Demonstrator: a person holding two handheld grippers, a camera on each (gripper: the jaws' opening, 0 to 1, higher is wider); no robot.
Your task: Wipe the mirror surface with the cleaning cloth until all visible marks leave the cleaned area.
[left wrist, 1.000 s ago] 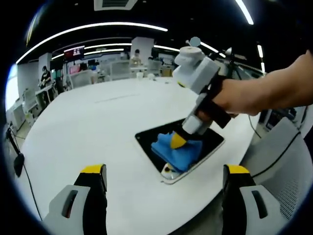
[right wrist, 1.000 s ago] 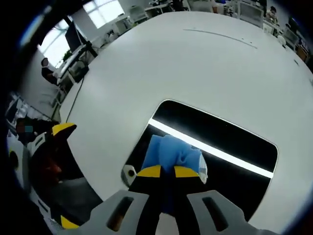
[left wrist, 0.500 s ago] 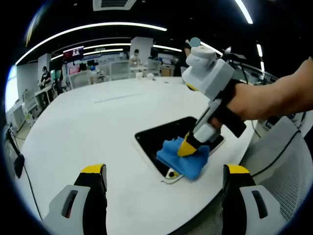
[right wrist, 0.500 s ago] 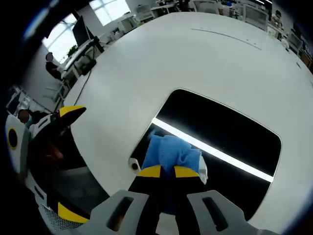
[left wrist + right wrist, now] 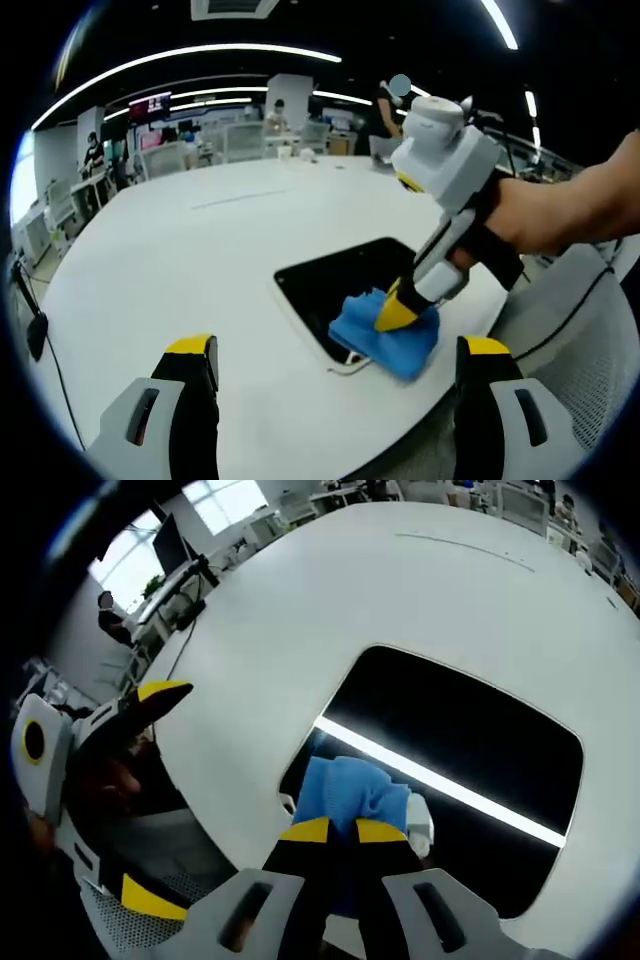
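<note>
A dark rectangular mirror [image 5: 335, 282] with a pale rim lies flat on the round white table [image 5: 180, 250], near its edge. A crumpled blue cloth [image 5: 388, 338] rests on the mirror's near end and overlaps its rim. My right gripper [image 5: 396, 316], held by a hand, is shut on the cloth and presses it down. In the right gripper view its yellow-tipped jaws [image 5: 345, 831] pinch the blue cloth [image 5: 350, 788] over the mirror [image 5: 470, 735], which reflects a ceiling light strip. My left gripper [image 5: 338, 347] hovers open in front of the mirror, holding nothing.
The table edge runs close behind the mirror's near end, with a grey chair [image 5: 590, 340] past it. My left gripper [image 5: 120, 780] shows at the left of the right gripper view. Office desks and people stand far off.
My right gripper has dragged the cloth along the mirror toward its near end, so the cloth now overlaps the rim. The left gripper has stayed put and open.
</note>
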